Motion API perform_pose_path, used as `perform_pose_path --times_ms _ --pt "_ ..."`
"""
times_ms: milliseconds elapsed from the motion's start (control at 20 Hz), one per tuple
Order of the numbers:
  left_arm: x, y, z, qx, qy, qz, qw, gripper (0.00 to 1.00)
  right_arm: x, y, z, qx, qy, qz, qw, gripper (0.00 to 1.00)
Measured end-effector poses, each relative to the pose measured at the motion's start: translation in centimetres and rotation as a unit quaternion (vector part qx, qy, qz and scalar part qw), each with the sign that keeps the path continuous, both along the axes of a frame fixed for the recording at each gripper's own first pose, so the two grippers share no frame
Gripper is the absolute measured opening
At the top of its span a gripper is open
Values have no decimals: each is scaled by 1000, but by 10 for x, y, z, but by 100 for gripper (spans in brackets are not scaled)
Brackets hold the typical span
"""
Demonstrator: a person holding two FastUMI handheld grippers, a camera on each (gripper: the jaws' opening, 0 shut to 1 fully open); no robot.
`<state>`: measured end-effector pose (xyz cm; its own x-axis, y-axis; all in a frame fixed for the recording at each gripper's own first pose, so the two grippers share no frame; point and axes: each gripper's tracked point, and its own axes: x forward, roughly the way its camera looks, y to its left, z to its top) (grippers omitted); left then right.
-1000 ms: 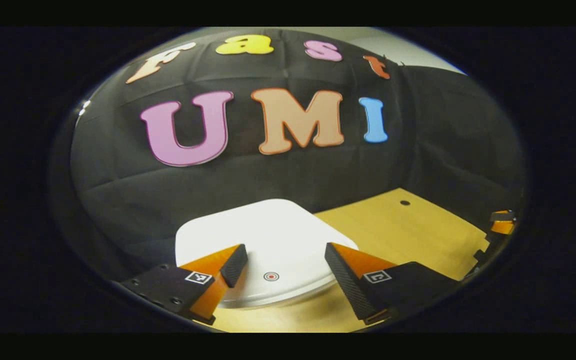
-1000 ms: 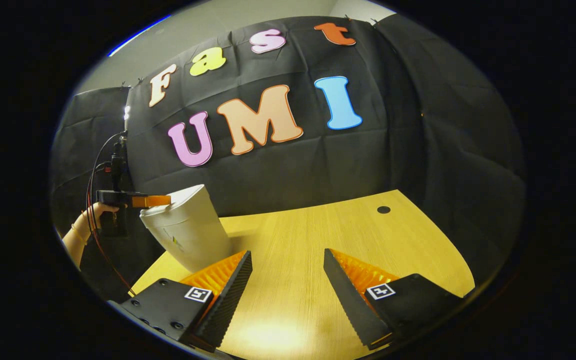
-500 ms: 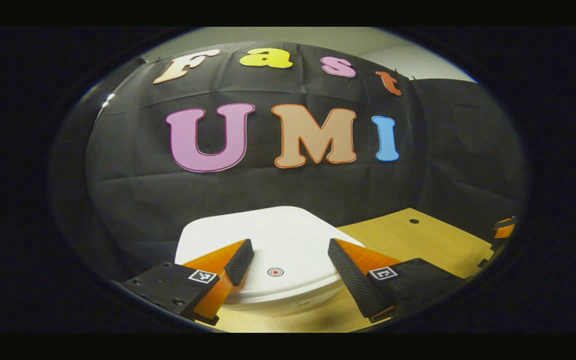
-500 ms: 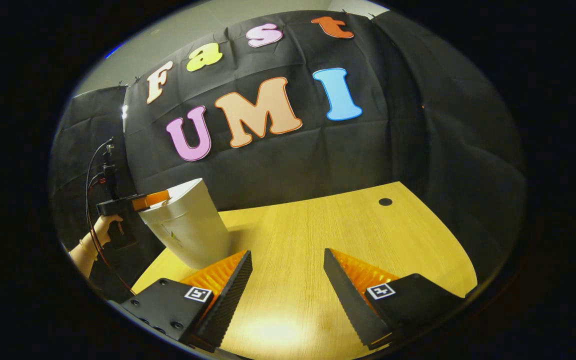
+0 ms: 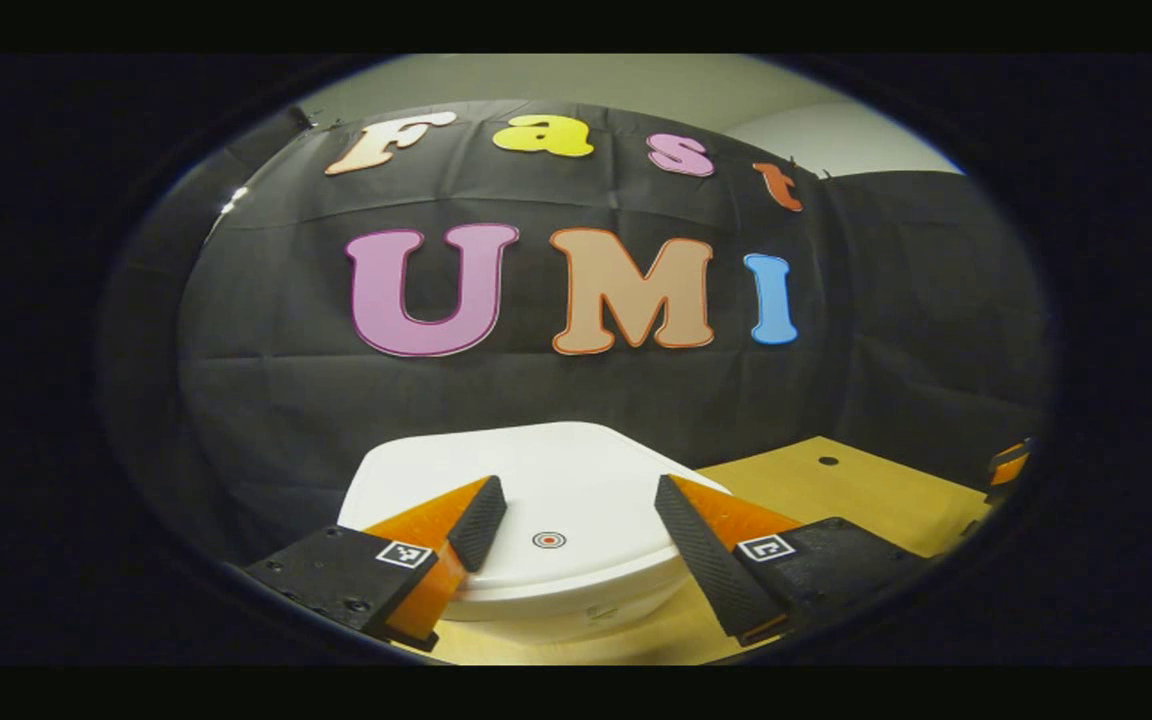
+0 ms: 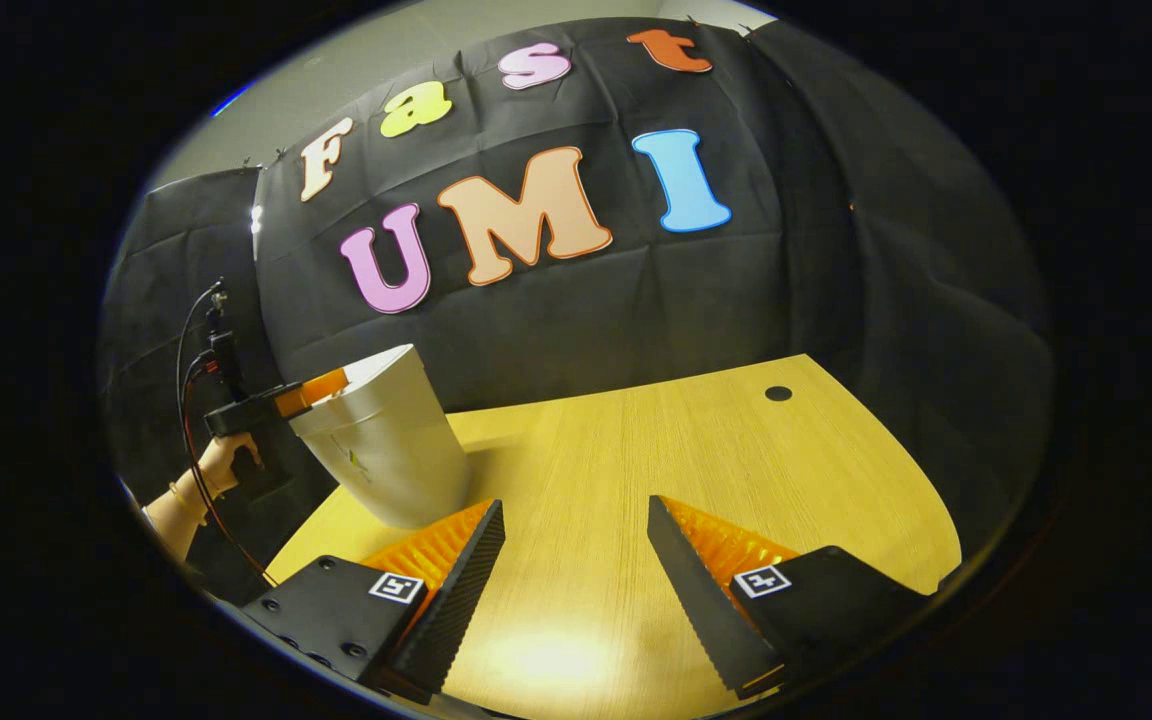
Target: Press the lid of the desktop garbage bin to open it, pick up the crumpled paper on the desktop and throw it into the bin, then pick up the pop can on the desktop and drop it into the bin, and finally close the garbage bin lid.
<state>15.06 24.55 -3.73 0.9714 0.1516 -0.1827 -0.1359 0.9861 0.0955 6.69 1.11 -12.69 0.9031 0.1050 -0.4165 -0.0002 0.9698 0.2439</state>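
- The white, rounded plastic desktop bin [image 5: 576, 500] sits at the lower centre of the left gripper view, its lid shut.
- The left gripper [image 5: 568, 525] hovers over the lid with jaws spread, holding nothing.
- The right gripper [image 6: 576, 575], low in its view, is also spread above the yellow wooden desktop [image 6: 696, 450].
- The lid looks stiff, smooth and light; press near the small red ring mark [image 5: 549, 540].

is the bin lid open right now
No, the white lid lies flat and shut on the bin, with the left hand-held gripper over it, its fingers spread.
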Motion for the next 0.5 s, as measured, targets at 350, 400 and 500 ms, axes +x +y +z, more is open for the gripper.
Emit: perform_pose_path --times_ms 350,400,500 --pt "-1 -11 29 -5 -49 -1 999 94 -18 -15 15 -5 -14 -32 999 96" --pt "-4 -7 37 -5 -62 6 998 93 -22 -17 15 -3 -13 -36 999 96" --pt "-15 -7 57 -15 -83 9 996 93 -27 -18 16 0 -12 -42 999 96"
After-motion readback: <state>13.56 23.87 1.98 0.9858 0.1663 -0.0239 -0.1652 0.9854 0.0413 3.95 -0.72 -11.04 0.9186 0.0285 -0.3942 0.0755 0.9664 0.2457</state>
